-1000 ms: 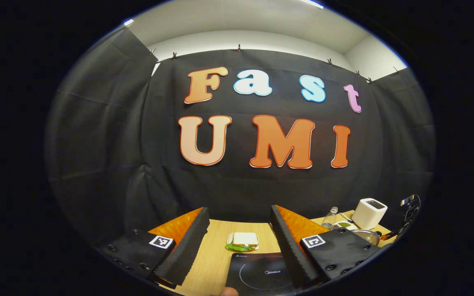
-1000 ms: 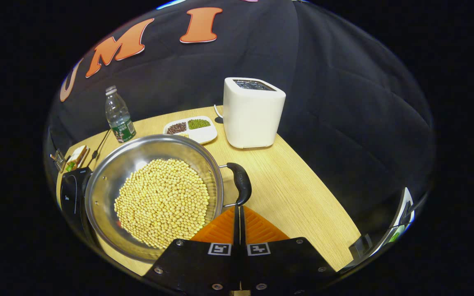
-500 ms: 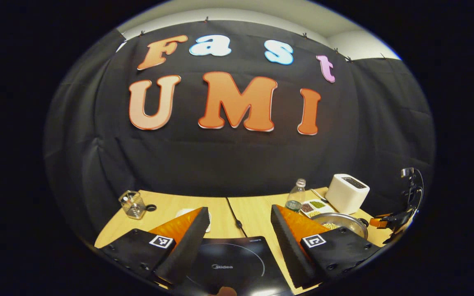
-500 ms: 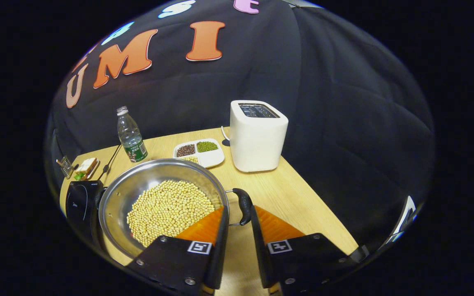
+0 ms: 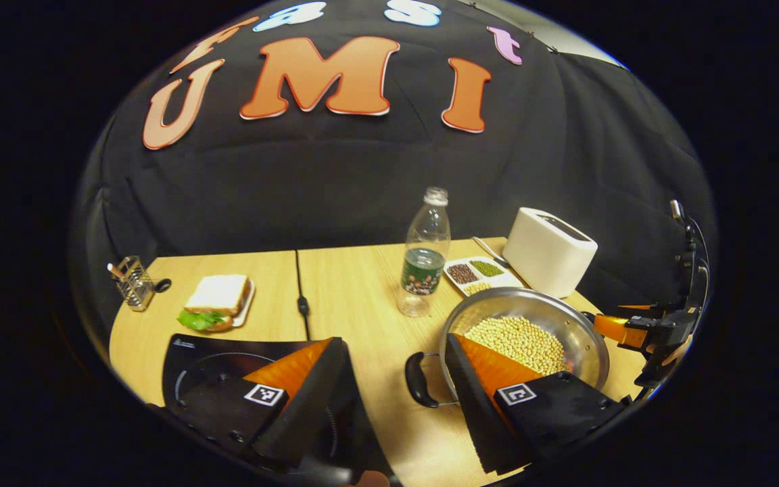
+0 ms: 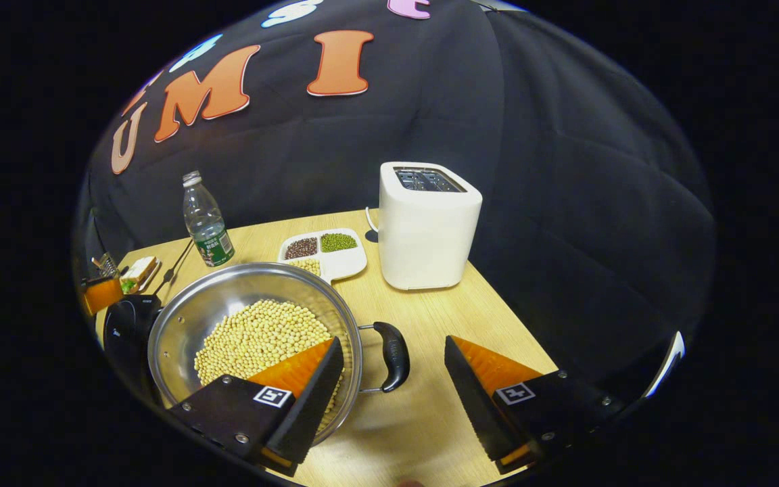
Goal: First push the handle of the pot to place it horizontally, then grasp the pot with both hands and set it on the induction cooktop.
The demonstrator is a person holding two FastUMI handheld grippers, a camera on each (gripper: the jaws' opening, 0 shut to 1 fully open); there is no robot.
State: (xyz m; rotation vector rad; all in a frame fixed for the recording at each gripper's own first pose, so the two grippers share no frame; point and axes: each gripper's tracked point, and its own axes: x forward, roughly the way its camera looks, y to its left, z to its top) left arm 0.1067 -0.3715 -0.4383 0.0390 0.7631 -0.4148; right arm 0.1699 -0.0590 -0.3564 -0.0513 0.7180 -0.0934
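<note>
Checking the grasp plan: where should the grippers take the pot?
By its two black side handles, one gripper from each side: left gripper at the near loop, right gripper likewise. The pot is wide, round and full of beans.

A staged kitchen corner set up inside a booth: black cloth hangs as walls behind a wooden table. On it stand a toaster, an induction cooktop, a steel pot of beans, a sectioned dish of beans, a water bottle and a sandwich at the far left.
</note>
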